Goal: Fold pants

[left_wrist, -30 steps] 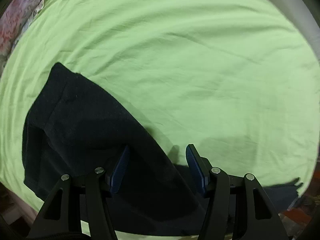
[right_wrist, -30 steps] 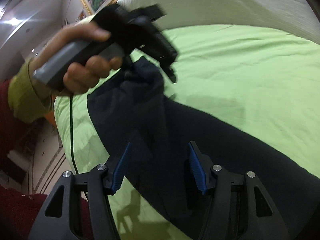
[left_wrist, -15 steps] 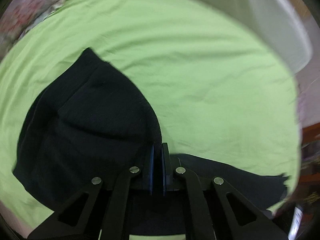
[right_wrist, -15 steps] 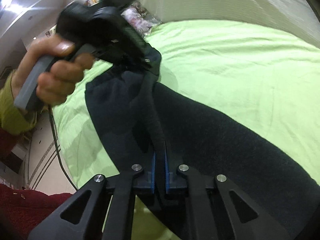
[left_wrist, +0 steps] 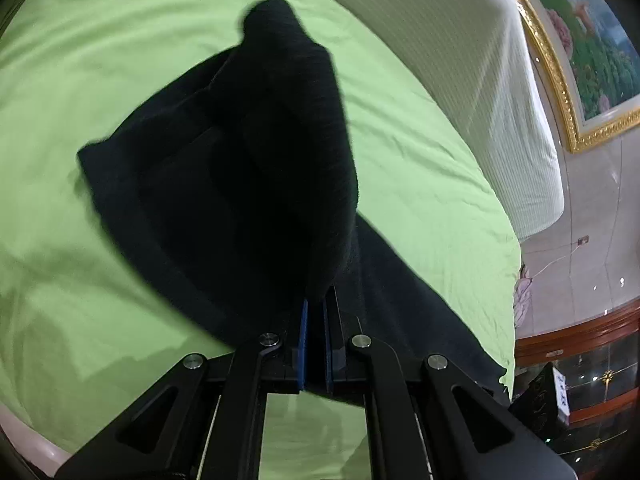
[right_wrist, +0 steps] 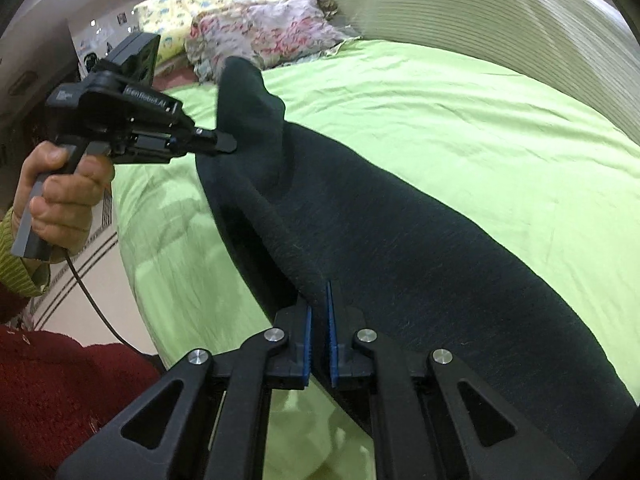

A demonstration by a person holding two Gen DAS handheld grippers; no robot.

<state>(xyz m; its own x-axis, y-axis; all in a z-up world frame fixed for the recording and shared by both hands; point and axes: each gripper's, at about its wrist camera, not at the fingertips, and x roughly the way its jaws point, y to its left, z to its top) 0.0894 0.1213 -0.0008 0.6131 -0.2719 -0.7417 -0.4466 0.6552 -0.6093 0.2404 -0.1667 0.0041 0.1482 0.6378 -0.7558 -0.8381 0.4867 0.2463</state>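
Note:
Dark navy pants (right_wrist: 400, 240) lie across a light green bedsheet (right_wrist: 480, 120). My right gripper (right_wrist: 319, 312) is shut on a raised fold of the fabric at its near edge. In the right wrist view my left gripper (right_wrist: 230, 145), held in a person's hand (right_wrist: 60, 196), is shut on the pants' far end and lifts it into a peak. In the left wrist view the left gripper (left_wrist: 315, 308) pinches the same dark cloth (left_wrist: 248, 168), which rises in a cone ahead of the pads.
A white striped headboard cushion (left_wrist: 460, 80) borders the bed. Floral pillows (right_wrist: 256, 28) lie at the bed's far end. A gold-framed painting (left_wrist: 580, 40) and a wooden cabinet (left_wrist: 580, 360) stand beyond the bed edge. A red sleeve (right_wrist: 60, 392) is near the right gripper.
Both grippers went from open to shut on the pants. The left gripper then swung sideways and lifted its end of the cloth into a peak.

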